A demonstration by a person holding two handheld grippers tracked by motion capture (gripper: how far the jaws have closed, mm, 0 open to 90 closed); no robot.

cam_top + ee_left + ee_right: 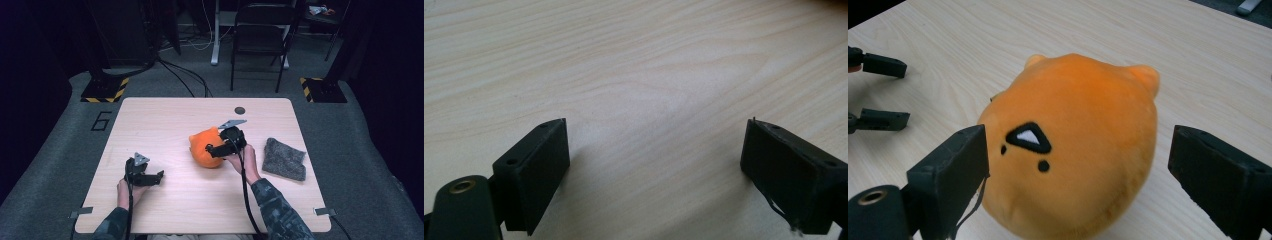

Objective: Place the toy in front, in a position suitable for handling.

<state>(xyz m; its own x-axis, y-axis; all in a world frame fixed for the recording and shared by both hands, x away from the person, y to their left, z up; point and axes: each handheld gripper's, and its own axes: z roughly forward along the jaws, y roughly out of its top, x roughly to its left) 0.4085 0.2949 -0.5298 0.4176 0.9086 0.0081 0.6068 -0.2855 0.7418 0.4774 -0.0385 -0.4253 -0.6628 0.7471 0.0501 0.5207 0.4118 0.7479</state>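
The left gripper [159, 176] sits low over bare table [165, 130] at the near left, its jaws wide apart with only wood grain between them, well apart from the plush [205, 148]. It plays no part in the step in hand, which I judge to be the right gripper [212, 148] taking hold of the plush; the left is best kept where it is, clear of the plush. The plush lies near the middle of the table. The right gripper comes at it from the right with its jaws spread to either side of the round body; from its own view the left jaw is at or almost at the fabric and the right jaw stands off from it, so nothing is gripped yet. To do this well, I would centre the jaws on the widest part of the body, push in a little deeper so the pads get past the curve, then close slowly; a soft, rounded thing like this may squeeze out if pinched near its edge. The plush [1073, 150] is bright orange, plump and dome-shaped, with two small ears at the top, a black triangle with a white centre, and two small black dots beside it. A grey cloth [284, 159] lies at the right, near the edge.
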